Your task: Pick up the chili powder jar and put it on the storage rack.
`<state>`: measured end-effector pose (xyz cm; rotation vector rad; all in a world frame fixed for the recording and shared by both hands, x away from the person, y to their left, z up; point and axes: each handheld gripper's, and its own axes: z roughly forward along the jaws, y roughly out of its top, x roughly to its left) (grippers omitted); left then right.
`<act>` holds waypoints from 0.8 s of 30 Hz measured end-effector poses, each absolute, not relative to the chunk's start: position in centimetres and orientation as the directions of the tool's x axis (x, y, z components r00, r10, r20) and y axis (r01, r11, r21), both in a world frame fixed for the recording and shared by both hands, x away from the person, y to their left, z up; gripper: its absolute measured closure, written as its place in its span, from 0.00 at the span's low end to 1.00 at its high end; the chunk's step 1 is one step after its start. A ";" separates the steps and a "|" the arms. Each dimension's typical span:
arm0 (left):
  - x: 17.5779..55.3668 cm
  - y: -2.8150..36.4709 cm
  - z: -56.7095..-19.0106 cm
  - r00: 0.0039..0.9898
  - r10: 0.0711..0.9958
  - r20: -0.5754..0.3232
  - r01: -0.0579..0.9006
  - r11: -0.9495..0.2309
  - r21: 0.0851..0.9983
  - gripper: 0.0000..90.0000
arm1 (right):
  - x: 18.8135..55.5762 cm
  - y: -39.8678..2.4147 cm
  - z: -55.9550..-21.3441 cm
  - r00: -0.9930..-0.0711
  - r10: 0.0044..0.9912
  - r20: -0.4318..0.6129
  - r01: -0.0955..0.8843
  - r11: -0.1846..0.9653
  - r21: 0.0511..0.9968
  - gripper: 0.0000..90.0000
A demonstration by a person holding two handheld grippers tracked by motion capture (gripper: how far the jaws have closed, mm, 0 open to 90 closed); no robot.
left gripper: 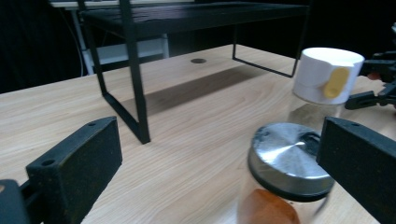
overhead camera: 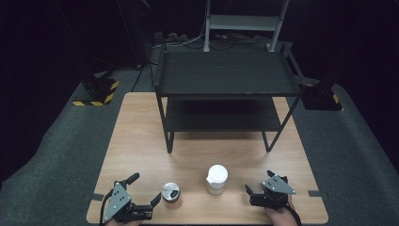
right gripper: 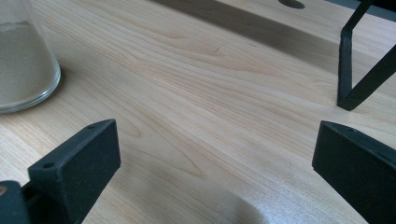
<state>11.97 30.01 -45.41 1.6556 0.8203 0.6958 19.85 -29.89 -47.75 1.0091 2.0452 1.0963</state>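
Near the table's (overhead camera: 141,141) front edge, toward its left corner, the left gripper (overhead camera: 145,192) has its jaws spread wide; the metal-lidded spice jar (overhead camera: 171,192) stands partly between them, ungripped. Toward the front right corner, the right gripper (overhead camera: 258,183) is wide open, holding nothing. Between the grippers stands the white-capped jar (overhead camera: 216,179). Farther back, a black shelf rack (overhead camera: 226,75) fills the far edge.

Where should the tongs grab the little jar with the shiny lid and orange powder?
Probably around the glass body just under the metal lid. The jar stands upright on the table, and the left tongs are open, level with it, at its left. Sliding in sideways from that side should suit its round, straight wall; the white-capped jar stands apart on the right.
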 end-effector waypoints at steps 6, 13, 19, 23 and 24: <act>12.1 29.0 -45.4 0.612 0.790 0.040 0.159 -0.172 0.972 0.00 | 19.9 -29.9 -47.7 -0.530 0.835 -0.148 0.340 0.369 0.865 0.00; 12.3 28.2 -45.4 0.631 0.775 0.048 0.157 -0.188 0.970 0.00 | 19.9 -29.9 -47.7 -0.531 0.835 -0.145 0.342 0.368 0.865 0.00; 12.5 27.3 -45.8 0.640 0.767 0.041 0.169 -0.192 0.967 0.00 | 19.9 -29.9 -47.7 -0.531 0.834 -0.148 0.341 0.370 0.864 0.00; 12.7 26.7 -45.9 0.651 0.757 0.055 0.168 -0.214 0.962 0.00 | 19.9 -29.9 -47.7 -0.532 0.834 -0.150 0.339 0.372 0.864 0.00; 12.8 26.6 -45.9 0.650 0.758 0.053 0.170 -0.212 0.962 0.00 | 19.9 -29.9 -47.7 -0.532 0.833 -0.151 0.340 0.373 0.863 0.00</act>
